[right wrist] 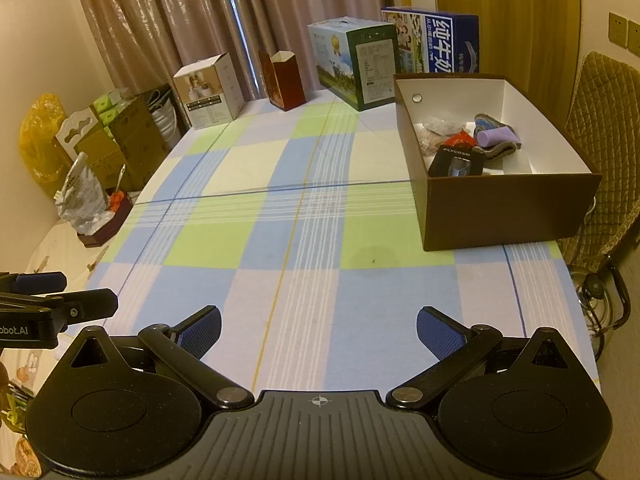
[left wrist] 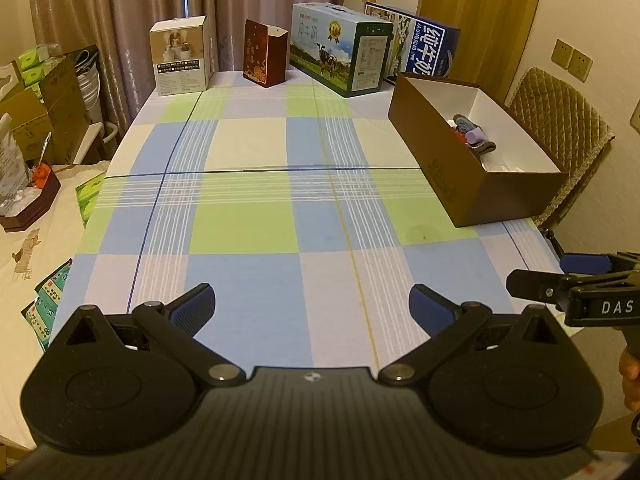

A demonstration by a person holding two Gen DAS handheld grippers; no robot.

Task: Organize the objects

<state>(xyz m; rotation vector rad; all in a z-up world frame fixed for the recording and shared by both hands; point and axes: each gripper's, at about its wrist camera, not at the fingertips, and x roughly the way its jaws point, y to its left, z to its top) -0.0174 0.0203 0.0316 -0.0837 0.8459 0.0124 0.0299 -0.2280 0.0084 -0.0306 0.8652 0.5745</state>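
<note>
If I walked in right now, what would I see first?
Probably the big checked tablecloth in blue, green and white, bare in the middle. Next, the open brown box on its right side, holding small things such as a purple tube. Then the milk cartons lined up at the far edge by the curtains, and both grippers, left and right, open and empty.

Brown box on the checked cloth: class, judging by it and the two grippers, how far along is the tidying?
Done: small items, including a purple roll and a black packet, lie in the brown box. In hand: nothing; the left gripper and right gripper have open, empty jaws. Left: no loose items show on the checked cloth, so the job looks nearly finished.
</note>
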